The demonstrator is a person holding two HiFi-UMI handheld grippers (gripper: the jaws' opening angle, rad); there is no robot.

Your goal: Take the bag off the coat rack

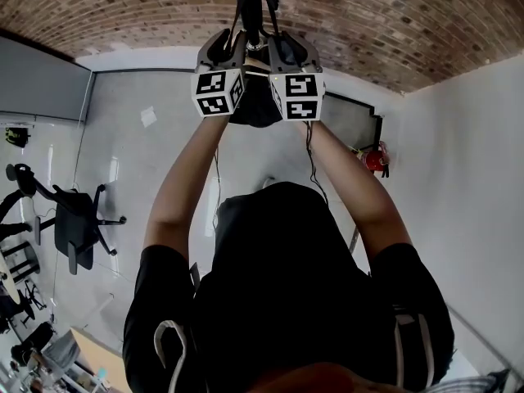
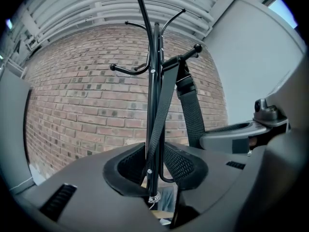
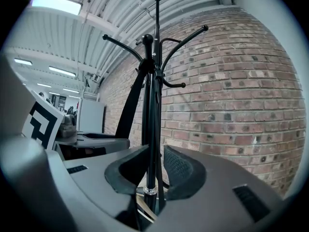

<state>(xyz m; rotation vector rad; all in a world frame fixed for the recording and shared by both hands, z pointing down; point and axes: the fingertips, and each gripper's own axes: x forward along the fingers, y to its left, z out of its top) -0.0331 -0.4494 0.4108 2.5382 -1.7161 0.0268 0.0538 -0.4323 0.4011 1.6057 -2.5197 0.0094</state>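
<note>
A black coat rack (image 2: 153,81) stands before a brick wall, and its pole (image 1: 248,6) rises between my two raised grippers. The black bag (image 1: 255,109) hangs just under the marker cubes, partly hidden by them. Its strap (image 2: 166,100) loops over a knobbed hook (image 2: 195,48). One run drops into the narrow gap of my left gripper (image 2: 154,151), which is shut on it. The other run passes behind my right gripper (image 1: 288,47). In the right gripper view the strap (image 3: 131,100) slants down left, and a thin dark band beside the pole (image 3: 152,105) enters my right gripper (image 3: 155,151).
The brick wall (image 3: 231,110) is close behind the rack. Other bare hooks (image 3: 195,33) branch out at the top. An office chair (image 1: 74,219) stands at the left and a red fire extinguisher (image 1: 377,160) at the right by a white wall.
</note>
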